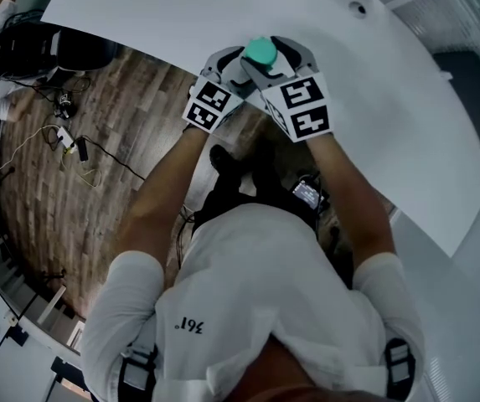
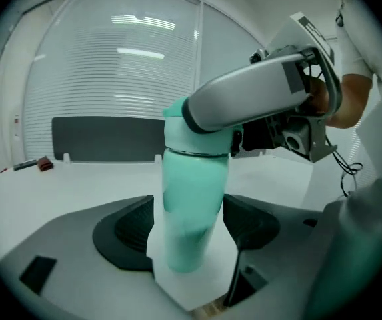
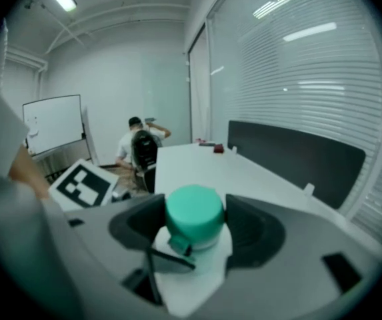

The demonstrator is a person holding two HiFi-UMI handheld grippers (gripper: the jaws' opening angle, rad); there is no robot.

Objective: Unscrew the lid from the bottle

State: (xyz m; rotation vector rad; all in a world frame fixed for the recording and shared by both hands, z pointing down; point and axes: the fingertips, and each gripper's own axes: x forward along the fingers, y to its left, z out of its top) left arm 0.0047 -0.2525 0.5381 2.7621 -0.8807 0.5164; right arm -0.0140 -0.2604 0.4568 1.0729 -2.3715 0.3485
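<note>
The left gripper (image 1: 231,70) and the right gripper (image 1: 275,60) meet at the near edge of the white table (image 1: 390,82), their marker cubes side by side and almost touching.

The left gripper is clenched on the body of the teal bottle (image 2: 191,185). In its own view, the dark pads (image 2: 127,232) press against the bottle on both sides. The bottle runs up between the jaws and out past them.

Just above the left gripper's jaws, the right gripper reaches across from the right and wraps the top of the bottle. It is clamped on the lid (image 3: 194,213), with a pad tight against each side (the lid sits squarely in the middle of the jaws). A small teal tab (image 3: 179,245) sticks out from under the lid on the side nearest the right gripper's camera.

Beyond the left gripper's jaws, a dark panel (image 2: 104,139) stands on the table in front of the window blinds (image 2: 124,65).

Beyond the right gripper's jaws, past the far end of the table, a person with a black backpack (image 3: 142,151) stands beside a whiteboard (image 3: 54,122).
</note>
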